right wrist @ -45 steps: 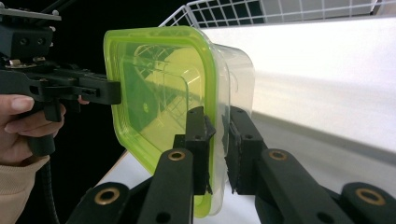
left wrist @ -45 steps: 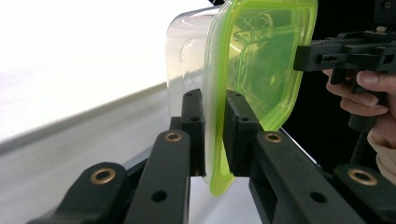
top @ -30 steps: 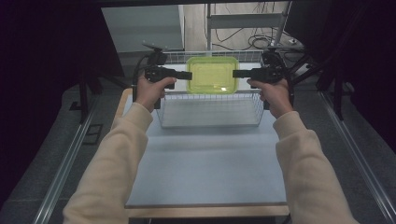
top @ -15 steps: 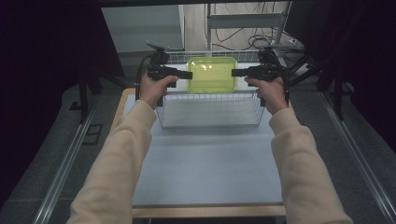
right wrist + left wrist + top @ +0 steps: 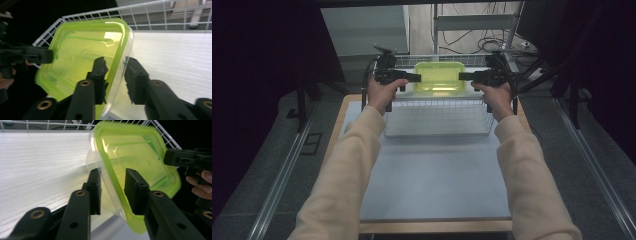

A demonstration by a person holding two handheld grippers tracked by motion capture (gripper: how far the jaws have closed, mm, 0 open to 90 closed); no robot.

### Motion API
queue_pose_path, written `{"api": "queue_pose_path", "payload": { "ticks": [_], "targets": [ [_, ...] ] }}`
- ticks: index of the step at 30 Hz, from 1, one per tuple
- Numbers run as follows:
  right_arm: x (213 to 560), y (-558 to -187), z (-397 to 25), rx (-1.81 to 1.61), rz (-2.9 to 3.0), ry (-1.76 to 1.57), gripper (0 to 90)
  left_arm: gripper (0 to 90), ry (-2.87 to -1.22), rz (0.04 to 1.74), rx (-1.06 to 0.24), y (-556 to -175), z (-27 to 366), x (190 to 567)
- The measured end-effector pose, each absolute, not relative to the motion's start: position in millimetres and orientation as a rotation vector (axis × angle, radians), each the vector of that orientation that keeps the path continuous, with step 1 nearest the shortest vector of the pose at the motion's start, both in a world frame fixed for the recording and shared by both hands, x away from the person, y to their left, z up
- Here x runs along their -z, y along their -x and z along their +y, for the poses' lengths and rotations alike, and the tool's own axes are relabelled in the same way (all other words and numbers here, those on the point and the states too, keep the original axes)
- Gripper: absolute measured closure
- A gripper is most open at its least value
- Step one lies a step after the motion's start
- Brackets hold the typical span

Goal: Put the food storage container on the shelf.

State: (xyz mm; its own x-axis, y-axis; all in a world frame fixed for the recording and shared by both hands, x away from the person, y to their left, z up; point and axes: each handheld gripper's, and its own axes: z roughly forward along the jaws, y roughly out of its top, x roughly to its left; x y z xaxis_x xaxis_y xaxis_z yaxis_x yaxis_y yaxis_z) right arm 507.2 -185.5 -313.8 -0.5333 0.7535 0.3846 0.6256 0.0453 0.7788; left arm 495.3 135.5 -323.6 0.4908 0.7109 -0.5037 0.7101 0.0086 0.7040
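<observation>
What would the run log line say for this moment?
left gripper: shut on container | right gripper: shut on container | green-lidded clear plastic container: held above white wire basket

Your high view looked forward and down from above your side of the table (image 5: 432, 185), the wire basket (image 5: 437, 117) far off at upper centre. Your left gripper view rode close behind its jaws, facing the green-lidded container (image 5: 135, 162). Your right gripper view faced the same container (image 5: 82, 57) from the opposite side. All three shared that container and the basket.
</observation>
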Motion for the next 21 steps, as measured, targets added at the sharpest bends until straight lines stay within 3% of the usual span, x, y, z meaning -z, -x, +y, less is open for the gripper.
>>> {"api": "queue_pose_path", "payload": {
  "ticks": [1, 7, 8, 10, 15, 21],
  "targets": [
    [313.8, -507.2, -185.5, -1.504, 2.174, -1.446, 65.3, 65.7, -1.698, 1.225, 0.001, -496.3, 135.0, 325.1],
    [320.5, -508.8, -187.4, -1.488, 2.138, -1.465, 52.4, 29.3, -1.682, 1.214, -0.038, -498.8, 137.1, 331.4],
    [320.4, -506.9, -187.9, -1.467, 2.125, -1.458, 46.1, 24.5, -1.681, 1.206, -0.050, -497.9, 138.8, 330.9],
    [318.3, -502.3, -189.1, -1.463, 2.113, -1.431, 41.8, 18.5, -1.684, 1.190, -0.067, -494.1, 142.1, 328.0],
    [311.5, -482.8, -194.0, -1.545, 2.066, -1.338, 35.9, 17.0, -1.671, 1.142, -0.149, -473.8, 152.6, 319.7],
    [312.4, -445.8, -205.6, -1.606, 2.112, -1.165, 32.9, 17.1, -1.694, 1.071, -0.223, -423.7, 162.7, 316.8]
  ]
}}
